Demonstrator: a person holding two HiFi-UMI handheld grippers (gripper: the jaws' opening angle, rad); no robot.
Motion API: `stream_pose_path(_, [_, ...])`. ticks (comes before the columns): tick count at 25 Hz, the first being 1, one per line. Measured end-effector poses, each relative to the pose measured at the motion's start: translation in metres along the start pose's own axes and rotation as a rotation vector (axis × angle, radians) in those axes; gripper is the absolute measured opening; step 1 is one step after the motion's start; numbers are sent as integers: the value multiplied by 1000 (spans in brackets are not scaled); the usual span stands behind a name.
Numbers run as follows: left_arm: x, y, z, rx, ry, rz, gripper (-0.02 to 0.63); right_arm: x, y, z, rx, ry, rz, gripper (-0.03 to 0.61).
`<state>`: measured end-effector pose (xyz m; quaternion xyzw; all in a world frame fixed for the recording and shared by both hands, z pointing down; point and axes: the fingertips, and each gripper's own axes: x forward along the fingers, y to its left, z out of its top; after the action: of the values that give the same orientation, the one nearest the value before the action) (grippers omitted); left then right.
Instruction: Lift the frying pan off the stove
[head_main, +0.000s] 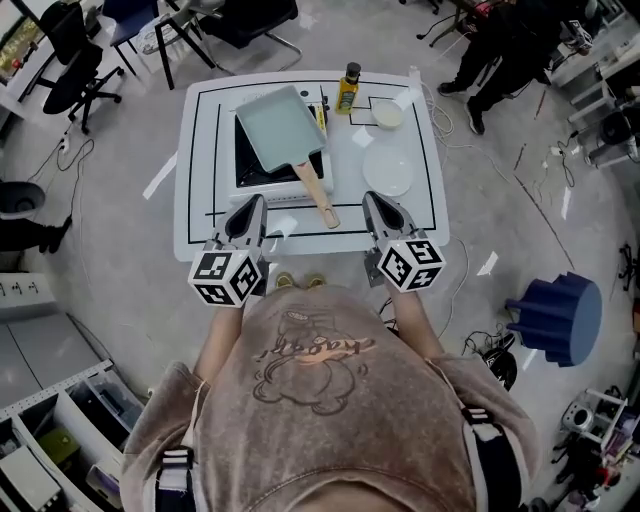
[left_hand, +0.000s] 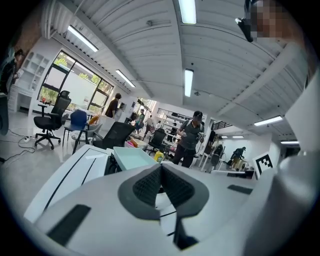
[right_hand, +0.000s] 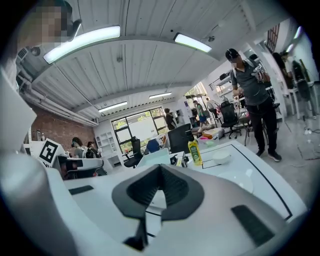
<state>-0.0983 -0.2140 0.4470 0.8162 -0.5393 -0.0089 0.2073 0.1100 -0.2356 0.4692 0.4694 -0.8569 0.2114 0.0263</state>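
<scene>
White table (head_main: 198, 185); rectangular wooden-handled pan (head_main: 280, 128)

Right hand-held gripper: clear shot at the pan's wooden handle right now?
Probably yes. The wooden handle of the pale green rectangular frying pan points toward the person, and only bare white table lies between it and the right hand-held gripper. Its jaws are shut, so they must open first.

Shot from above the person's shoulders, the head view looks steeply down, with the table (head_main: 200, 150) at 12 o'clock. The left gripper view rides the left gripper (left_hand: 161, 169) low at the table's near edge. It faces almost level across the top, the frying pan (left_hand: 131, 159) close at 11 o'clock. The right gripper view, on the right gripper (right_hand: 159, 169), faces likewise, with a bottle (right_hand: 194, 152) at 1 o'clock. All three share the tabletop.
</scene>
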Motion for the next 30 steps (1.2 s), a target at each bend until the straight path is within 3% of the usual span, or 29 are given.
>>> stream_pose_path(14, [21,2,0,-25,13,-82,3,-6,-9,-1,43,-39,-57,0])
stream_pose_path(20, [23,5,7,-38,-6,-74,4,0,-4,2,47,-40,-19,3])
stream_pose_path(30, [30,3,3,-143,32,-162,147,15,5,6,99,-7,124,163])
